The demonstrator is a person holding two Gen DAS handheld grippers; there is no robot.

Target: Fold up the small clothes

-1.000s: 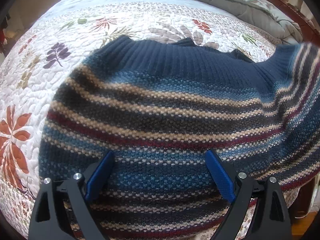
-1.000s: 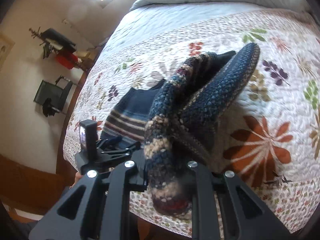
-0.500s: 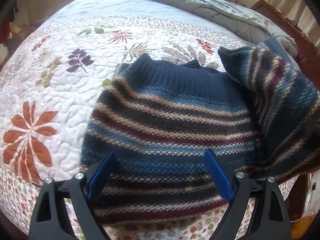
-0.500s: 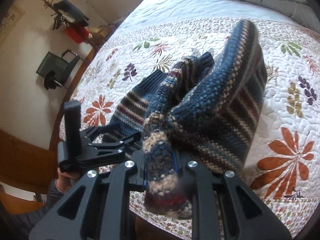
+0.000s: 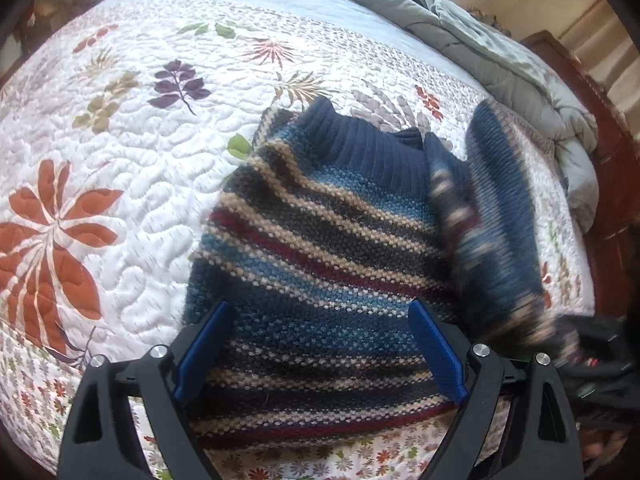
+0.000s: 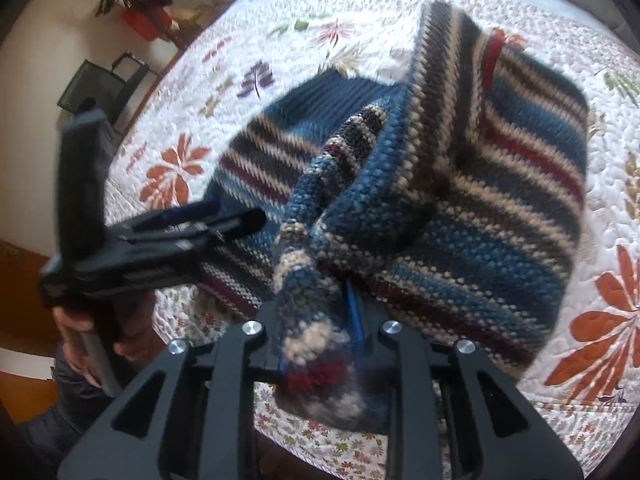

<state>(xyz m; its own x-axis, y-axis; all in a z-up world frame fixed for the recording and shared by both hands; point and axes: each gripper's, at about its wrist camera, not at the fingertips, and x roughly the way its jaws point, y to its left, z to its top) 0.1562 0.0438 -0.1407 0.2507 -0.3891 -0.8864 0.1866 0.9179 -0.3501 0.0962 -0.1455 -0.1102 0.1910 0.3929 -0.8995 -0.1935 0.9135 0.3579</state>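
A knitted sweater (image 5: 320,240) with blue, beige, dark grey and red stripes lies flat on the bed, its navy ribbed collar toward the far side. My left gripper (image 5: 320,344) hovers open over its near hem, with nothing between the blue pads. In the right wrist view, my right gripper (image 6: 320,320) still grips a bunched striped sleeve (image 6: 320,216); its jaws are opening with the knit still filling the gap. That side of the sweater (image 6: 480,200) is drawn over the body. The raised sleeve (image 5: 500,220) is blurred at the right of the left wrist view.
A white quilted bedspread (image 5: 120,140) with leaf prints covers the bed. A grey duvet (image 5: 500,52) is heaped at the far side against a wooden bed frame (image 5: 616,184). A black chair (image 6: 96,88) stands by the wall. A person's hand (image 6: 80,332) holds the left gripper (image 6: 224,216).
The right gripper has carried the sleeve down and across, over the sweater's body. The left gripper has pulled back from the sweater and stays open.
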